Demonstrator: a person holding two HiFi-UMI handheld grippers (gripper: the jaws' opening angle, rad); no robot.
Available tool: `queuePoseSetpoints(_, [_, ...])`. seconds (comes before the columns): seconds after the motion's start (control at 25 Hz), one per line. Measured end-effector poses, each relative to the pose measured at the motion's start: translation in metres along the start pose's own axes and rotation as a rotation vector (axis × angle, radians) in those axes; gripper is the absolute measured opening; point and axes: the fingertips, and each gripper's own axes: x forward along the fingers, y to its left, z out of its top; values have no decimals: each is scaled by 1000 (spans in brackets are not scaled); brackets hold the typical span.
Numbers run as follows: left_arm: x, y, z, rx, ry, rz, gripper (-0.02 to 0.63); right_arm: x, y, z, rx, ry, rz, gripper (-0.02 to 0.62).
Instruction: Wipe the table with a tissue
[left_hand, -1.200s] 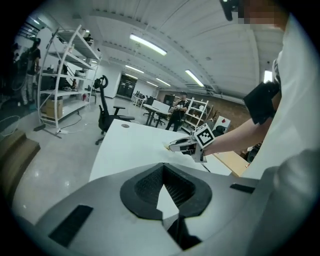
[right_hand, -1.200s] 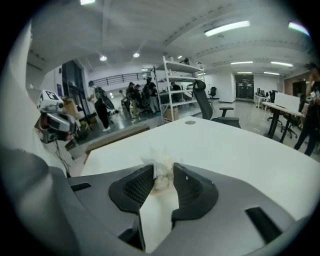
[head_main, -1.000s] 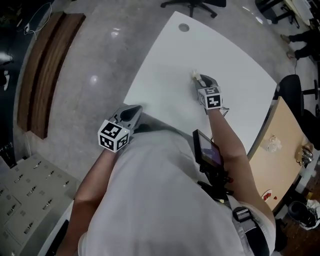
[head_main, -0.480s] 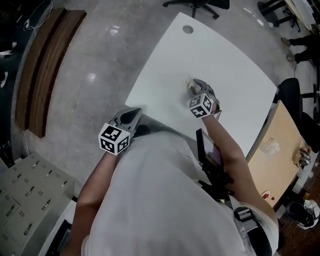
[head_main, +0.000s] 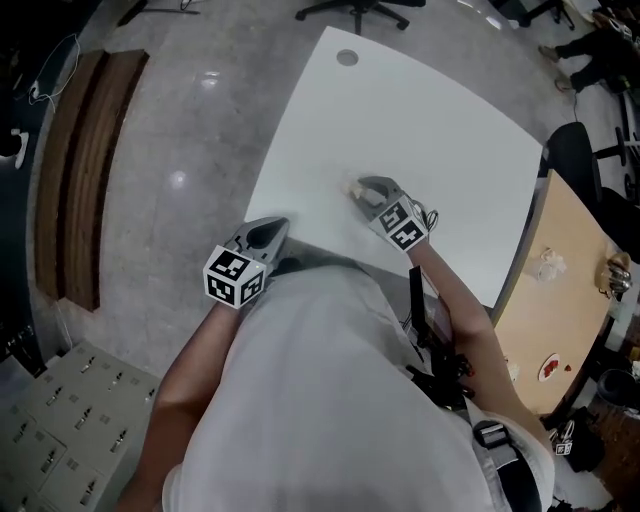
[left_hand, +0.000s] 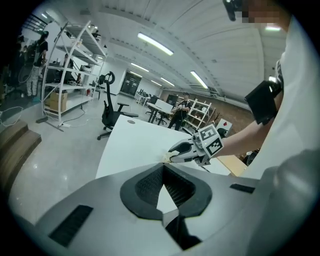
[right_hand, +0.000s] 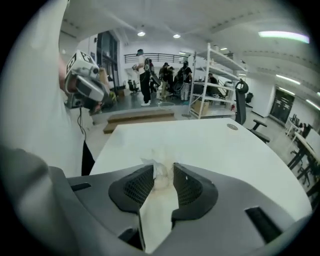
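A crumpled white tissue (head_main: 354, 186) lies pressed on the white table (head_main: 420, 110) near its front edge. My right gripper (head_main: 362, 192) is shut on it. In the right gripper view the tissue (right_hand: 160, 176) sits wedged between the two pads (right_hand: 140, 186) and trails back under the jaws. My left gripper (head_main: 272, 228) hangs just off the table's near-left edge, jaw tips together with nothing in them. The left gripper view looks past its own jaw tips (left_hand: 163, 167) to the right gripper (left_hand: 173, 154) with the tissue (left_hand: 165, 158) at its tip.
A round cable hole (head_main: 347, 57) marks the table's far corner. A black office chair (head_main: 570, 165) and a wooden table (head_main: 560, 310) with crumpled paper (head_main: 548, 264) stand to the right. A wooden bench (head_main: 85, 160) lies on the floor at left, grey lockers (head_main: 60, 440) at bottom left.
My right gripper has slid the tissue leftward and toward the table's near edge, rolling as it went. The left gripper has stayed in place.
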Motion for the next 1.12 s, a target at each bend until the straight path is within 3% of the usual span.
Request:
queuePoseSetpoints(0.24, [28, -10, 9, 56, 20, -118, 6, -57, -1, -11, 231, -97, -117, 114])
queuePoseSetpoints(0.48, [48, -32, 19, 118, 80, -282, 5, -135, -5, -28, 451, -153, -351, 114])
queuePoseSetpoints(0.64, [56, -33, 32, 152, 66, -272, 6, -162, -19, -24, 533, -246, -418, 114])
queuePoseSetpoints(0.84, [89, -57, 33, 228, 78, -380, 6, -206, -12, -57, 639, -309, -575, 114])
queuePoseSetpoints(1.12, [106, -80, 35, 288, 96, -441, 5, -231, -9, -64, 704, -410, -669, 114])
